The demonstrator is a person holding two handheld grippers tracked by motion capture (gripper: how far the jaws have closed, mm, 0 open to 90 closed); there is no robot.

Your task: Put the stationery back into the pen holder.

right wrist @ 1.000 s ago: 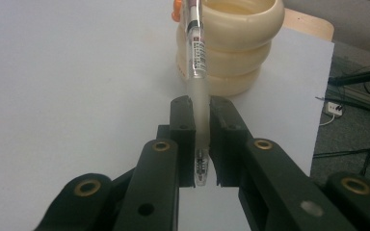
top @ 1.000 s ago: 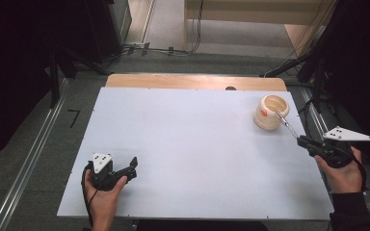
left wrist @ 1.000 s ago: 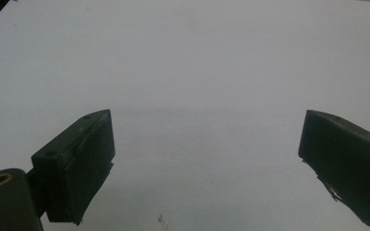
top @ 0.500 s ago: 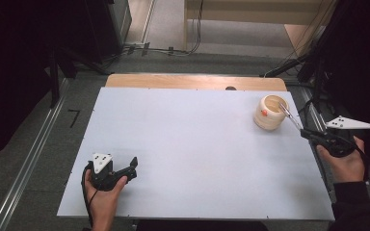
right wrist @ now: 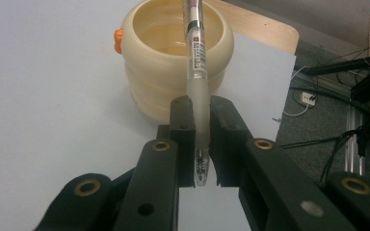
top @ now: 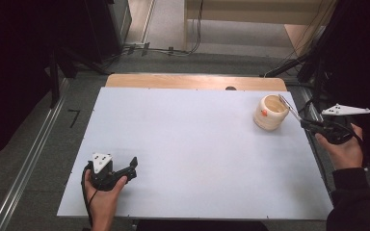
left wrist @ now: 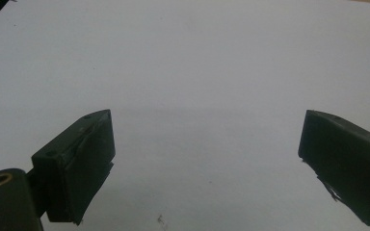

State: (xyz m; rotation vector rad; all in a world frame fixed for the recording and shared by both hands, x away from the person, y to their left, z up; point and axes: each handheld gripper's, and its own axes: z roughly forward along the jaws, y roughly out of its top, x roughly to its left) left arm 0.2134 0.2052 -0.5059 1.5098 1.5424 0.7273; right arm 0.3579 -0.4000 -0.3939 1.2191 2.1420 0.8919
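Note:
A cream ribbed cup (top: 270,112) (right wrist: 176,57) with a small orange knob stands at the far right of the white table (top: 188,144). My right gripper (top: 306,123) (right wrist: 201,120) is shut on a clear pen (right wrist: 197,77) (top: 289,108). The pen slants up and forward, its far end over the cup's rim. My left gripper (top: 134,166) (left wrist: 207,159) rests low at the near left of the table, open, with only bare table between its jaws.
A wooden board (top: 192,82) shows beyond the table's far edge. Cables (right wrist: 327,91) and dark stands lie on the grey floor to the right and behind. Rails (top: 26,163) run along the left side.
My right gripper has shifted right and slightly away with the pen, which still points at the cup. The left gripper has stayed put.

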